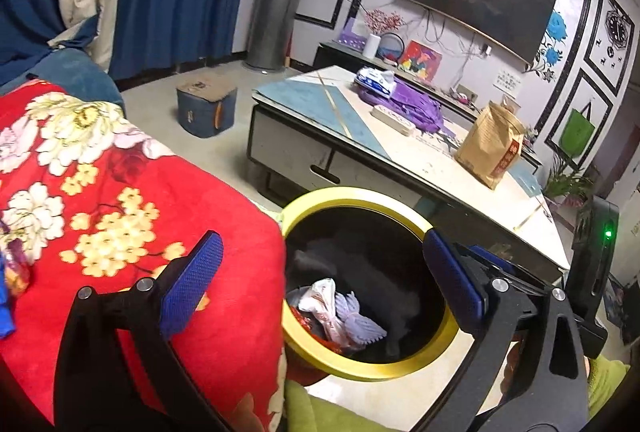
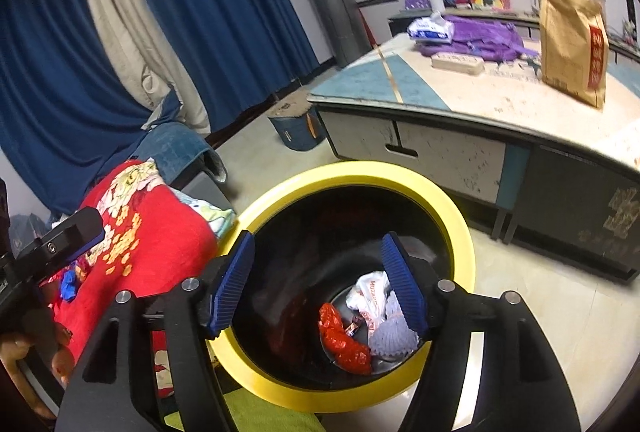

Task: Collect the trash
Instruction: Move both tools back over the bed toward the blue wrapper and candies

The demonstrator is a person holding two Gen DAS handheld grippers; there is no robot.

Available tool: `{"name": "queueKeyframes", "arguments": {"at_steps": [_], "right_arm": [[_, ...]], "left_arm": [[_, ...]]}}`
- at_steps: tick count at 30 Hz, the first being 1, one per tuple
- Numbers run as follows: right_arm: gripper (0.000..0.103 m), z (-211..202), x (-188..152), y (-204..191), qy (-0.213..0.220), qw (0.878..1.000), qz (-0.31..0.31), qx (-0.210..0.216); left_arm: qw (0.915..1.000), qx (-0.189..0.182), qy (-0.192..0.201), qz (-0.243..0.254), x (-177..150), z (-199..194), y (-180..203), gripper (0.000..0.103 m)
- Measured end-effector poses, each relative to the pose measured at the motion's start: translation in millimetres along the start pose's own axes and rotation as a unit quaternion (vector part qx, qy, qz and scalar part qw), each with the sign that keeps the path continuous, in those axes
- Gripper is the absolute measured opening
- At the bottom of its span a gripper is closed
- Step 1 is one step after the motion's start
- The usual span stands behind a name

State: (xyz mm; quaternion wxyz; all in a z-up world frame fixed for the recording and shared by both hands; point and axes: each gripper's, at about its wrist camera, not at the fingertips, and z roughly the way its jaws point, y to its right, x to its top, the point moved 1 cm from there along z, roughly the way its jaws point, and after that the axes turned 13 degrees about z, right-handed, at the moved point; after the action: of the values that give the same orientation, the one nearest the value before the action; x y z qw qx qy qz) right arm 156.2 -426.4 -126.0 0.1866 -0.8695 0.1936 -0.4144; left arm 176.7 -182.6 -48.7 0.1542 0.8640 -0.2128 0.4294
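A black bin with a yellow rim (image 1: 360, 194) (image 2: 360, 168) stands on the floor between the sofa and the coffee table. At its bottom lie a white wrapper (image 2: 370, 296) (image 1: 324, 296), a red wrapper (image 2: 340, 336) and a lilac paper liner (image 2: 390, 336) (image 1: 364, 324). My left gripper (image 1: 320, 238) hangs open over the bin's near-left side and the blanket's edge, nothing between its blue pads. My right gripper (image 2: 318, 238) is open above the bin's mouth, also empty. Colourful wrappers (image 1: 16, 272) (image 2: 68, 284) lie on the red flowered blanket (image 1: 140, 192).
The coffee table (image 1: 400, 148) just behind the bin carries a brown paper bag (image 1: 490, 144), purple cloth (image 1: 416, 104), a tissue pack and a power strip. A blue box (image 1: 206, 106) sits on the floor near blue curtains. A green cloth (image 2: 260, 416) lies below the bin.
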Motion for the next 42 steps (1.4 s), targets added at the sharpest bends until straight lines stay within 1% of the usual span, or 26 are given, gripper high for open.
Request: {"name": "queueKeyframes", "arguments": {"at_steps": [5, 14, 24, 33, 37, 42], "right_arm": [[0.070, -9, -2, -16, 0.017, 0.999, -0.024, 0.014], [0.076, -28, -9, -49, 0.043, 0.996, -0.059, 0.045], [0.077, -33, -23, -87, 0.034, 0.992, -0.099, 0.065], [0.079, -37, -37, -122, 0.022, 0.986, -0.137, 0.090], [0.080, -36, -44, -138, 0.013, 0.983, -0.151, 0.101], [0.081, -33, -53, -161, -0.002, 0.978, -0.169, 0.119]], "left_arm": [[0.9996, 0.022, 0.018, 0.001, -1, -22, -11, 0.092], [0.9970, 0.060, 0.047, -0.012, -5, -56, -34, 0.092], [0.9923, 0.098, 0.072, -0.026, -13, -91, -59, 0.092], [0.9853, 0.130, 0.094, -0.059, -20, -122, -92, 0.092], [0.9819, 0.144, 0.100, -0.072, -24, -133, -106, 0.092], [0.9771, 0.167, 0.097, -0.090, -30, -145, -127, 0.092]]}}
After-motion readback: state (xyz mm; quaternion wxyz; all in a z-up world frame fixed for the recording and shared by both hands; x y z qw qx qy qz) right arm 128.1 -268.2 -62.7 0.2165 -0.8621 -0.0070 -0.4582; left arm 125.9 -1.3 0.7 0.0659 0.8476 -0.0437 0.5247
